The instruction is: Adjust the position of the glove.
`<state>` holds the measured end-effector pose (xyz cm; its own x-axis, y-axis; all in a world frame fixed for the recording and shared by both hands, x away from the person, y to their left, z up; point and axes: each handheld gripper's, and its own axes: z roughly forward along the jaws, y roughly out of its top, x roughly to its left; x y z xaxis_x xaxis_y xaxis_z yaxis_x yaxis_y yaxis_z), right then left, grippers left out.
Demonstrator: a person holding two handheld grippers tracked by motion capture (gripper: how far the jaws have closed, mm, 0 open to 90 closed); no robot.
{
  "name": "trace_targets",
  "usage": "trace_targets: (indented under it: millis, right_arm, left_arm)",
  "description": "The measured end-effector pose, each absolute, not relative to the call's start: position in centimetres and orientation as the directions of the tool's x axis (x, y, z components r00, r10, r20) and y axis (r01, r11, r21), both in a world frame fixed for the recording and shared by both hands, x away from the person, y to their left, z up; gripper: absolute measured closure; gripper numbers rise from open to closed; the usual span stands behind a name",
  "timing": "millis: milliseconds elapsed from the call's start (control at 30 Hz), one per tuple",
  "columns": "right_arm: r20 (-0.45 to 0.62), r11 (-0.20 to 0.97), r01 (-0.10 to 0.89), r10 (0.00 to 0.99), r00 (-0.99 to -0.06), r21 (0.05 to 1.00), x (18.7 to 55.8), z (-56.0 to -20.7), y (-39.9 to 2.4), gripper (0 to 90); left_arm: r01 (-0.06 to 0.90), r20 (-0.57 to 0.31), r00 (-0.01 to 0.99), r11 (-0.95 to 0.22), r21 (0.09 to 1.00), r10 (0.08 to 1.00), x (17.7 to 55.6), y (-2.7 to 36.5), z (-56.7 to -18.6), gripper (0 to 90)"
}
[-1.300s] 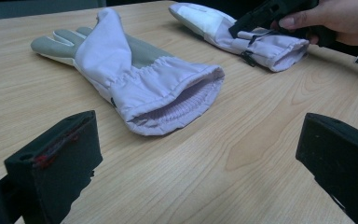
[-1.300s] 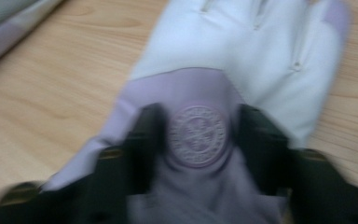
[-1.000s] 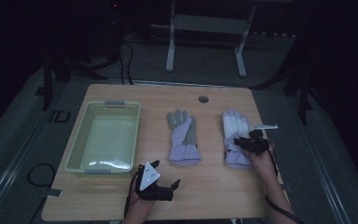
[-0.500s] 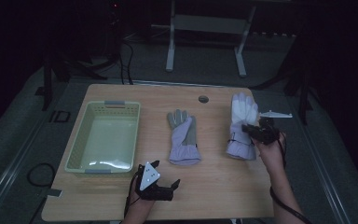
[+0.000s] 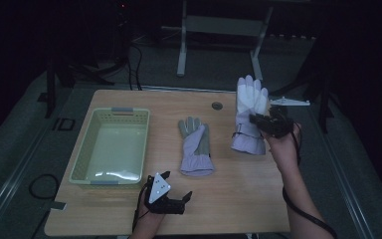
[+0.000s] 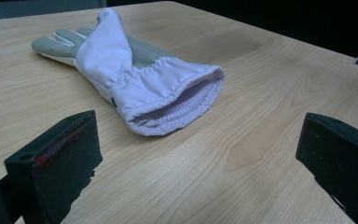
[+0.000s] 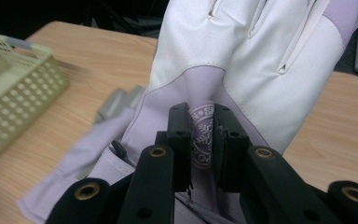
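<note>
Right gripper view, centre of the frame: the right gripper (image 7: 201, 140) has its two black jaws pinched tight on a fold of the white glove (image 7: 261, 70), right at a round printed patch between the pads. Its jaws have just been closing on that fabric. The glove's white fingers fill the upper right of this frame and its lilac cuff hangs to the lower left.

High view, right of centre: the right gripper (image 5: 258, 121) holds the white glove (image 5: 251, 99) with its fingers pointing to the top of the frame, and the cuff near the wooden table (image 5: 238, 199). A hand and forearm come up from the lower right.

Middle of the high view: a second glove (image 5: 195, 147), grey and lilac, lies flat on the table, apart from the held one. At lower centre the left gripper (image 5: 181, 196) rests low near the table's front edge, jaws spread wide with nothing between them.

Left gripper view: the second glove (image 6: 135, 74) lies at upper left, its open cuff facing the jaws.

Left in the high view, a pale green basket (image 5: 85, 149) stands on the table.
</note>
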<state>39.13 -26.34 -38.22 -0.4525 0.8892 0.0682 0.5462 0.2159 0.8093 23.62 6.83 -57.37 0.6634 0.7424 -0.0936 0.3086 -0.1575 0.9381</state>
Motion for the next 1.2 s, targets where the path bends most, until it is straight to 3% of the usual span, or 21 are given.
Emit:
trace_targets:
  millis: [333,633,833,1000,1200]
  right_arm:
    - [0.037,0.297,0.530,0.847,-0.531,0.794,39.0,-38.2,-19.2,79.2]
    - [0.078,0.316,0.582,0.830,-0.552,0.749,39.0,-40.4,-14.2,79.2]
    - [0.112,0.322,0.614,0.820,-0.562,0.721,38.9,-42.4,-12.6,79.0]
    - [0.068,0.369,0.621,0.822,-0.565,0.692,39.2,-43.8,-11.8,79.0]
    - [0.112,0.354,0.692,0.840,-0.531,0.629,40.8,-46.9,-11.8,79.0]
  left_arm:
    - [0.307,-0.092,0.665,-0.159,0.938,0.741,23.6,6.8,-57.4,0.0]
    - [0.305,-0.094,0.671,-0.159,0.939,0.735,23.6,6.8,-57.4,0.0]
    - [0.302,-0.092,0.678,-0.163,0.939,0.729,23.6,6.9,-57.4,0.0]
    - [0.303,-0.092,0.677,-0.163,0.939,0.731,23.6,6.8,-57.4,0.0]
    - [0.304,-0.090,0.678,-0.167,0.938,0.730,23.6,6.8,-57.4,0.0]
